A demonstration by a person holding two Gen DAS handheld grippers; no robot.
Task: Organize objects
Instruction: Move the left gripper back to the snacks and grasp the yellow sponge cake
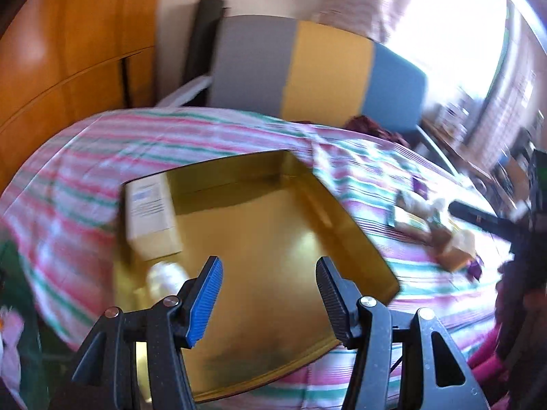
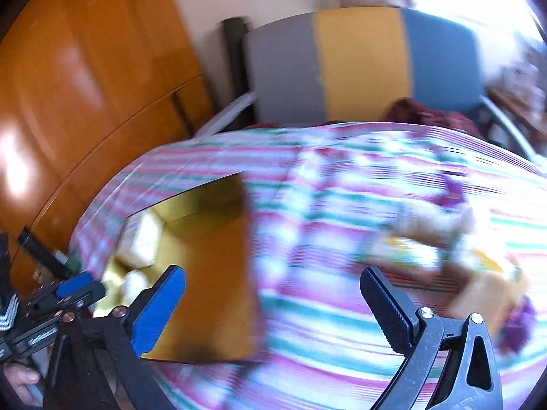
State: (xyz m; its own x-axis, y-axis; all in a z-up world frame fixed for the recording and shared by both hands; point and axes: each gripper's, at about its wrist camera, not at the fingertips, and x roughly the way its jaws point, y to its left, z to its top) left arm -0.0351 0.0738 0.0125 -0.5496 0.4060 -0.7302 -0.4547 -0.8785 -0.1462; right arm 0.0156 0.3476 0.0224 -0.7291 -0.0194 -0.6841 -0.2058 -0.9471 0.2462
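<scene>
A gold tray (image 1: pixel 355 229) lies on the striped bedspread (image 1: pixel 102 157). A white carton (image 1: pixel 150 218) and a small white bottle (image 1: pixel 164 276) lie in its left part. My left gripper (image 1: pixel 270 276) is open and empty above the tray's near half. My right gripper (image 2: pixel 273 290) is open and empty over the bedspread (image 2: pixel 307 324), just right of the tray (image 2: pixel 218 273). A blurred heap of small packets (image 2: pixel 444 249) lies to its right; it also shows in the left wrist view (image 1: pixel 437 225). The carton (image 2: pixel 140 239) and bottle (image 2: pixel 135 285) show in the right wrist view too.
A grey, yellow and blue headboard (image 1: pixel 324 71) stands behind the bed. A wooden wardrobe (image 1: pixel 68 51) is at the left. A dark red cloth (image 2: pixel 427 112) lies at the bed's far edge. The left gripper (image 2: pixel 68 290) shows at the right view's left edge.
</scene>
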